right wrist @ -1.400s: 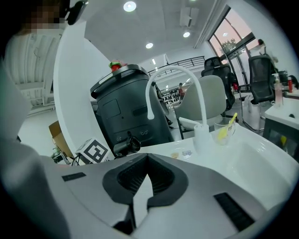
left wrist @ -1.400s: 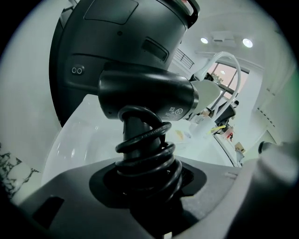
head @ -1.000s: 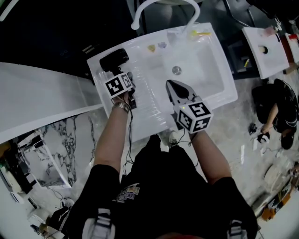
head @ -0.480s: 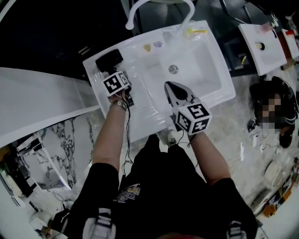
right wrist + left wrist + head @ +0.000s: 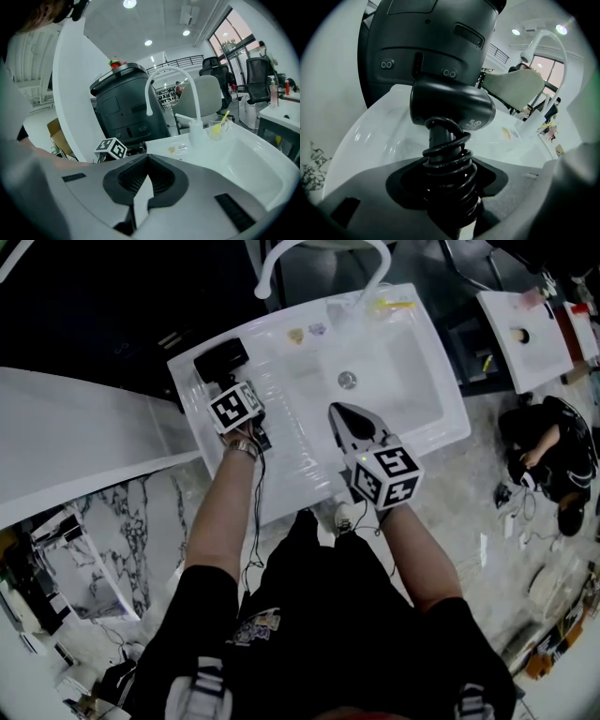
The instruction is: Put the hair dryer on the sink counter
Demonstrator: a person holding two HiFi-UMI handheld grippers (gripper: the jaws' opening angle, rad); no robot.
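Hair dryer [image 5: 223, 359], black, lay at the ten o'clock corner of the white sink counter [image 5: 286, 460] in the head view, with its body pointing away from us. We could not tell whether it rested on the surface or was just above it. The left gripper [image 5: 450, 187] was clamped on the dryer's handle, and the black cord [image 5: 447, 161] was wound in tight coils around that handle between the jaws. A small sticker [image 5: 474, 124] sat on the underside of the dryer's body, but its print was too small for us to read. The marker cube [image 5: 234, 409] on the left gripper carried black-and-white square patterns and no words.

The right gripper [image 5: 142, 187] hung over the ribbed draining part of the counter, at about four o'clock from the dryer and well apart from it. Its jaws were drawn together with only a slit between them, and they held nothing.

The basin [image 5: 398, 381] lay at three o'clock from the dryer, with the drain [image 5: 347, 380] in its floor. The white arched faucet [image 5: 323, 251] stood at the sink's twelve o'clock edge. Beside it, in the right gripper view, stood a clear cup [image 5: 216, 126] holding something yellow.
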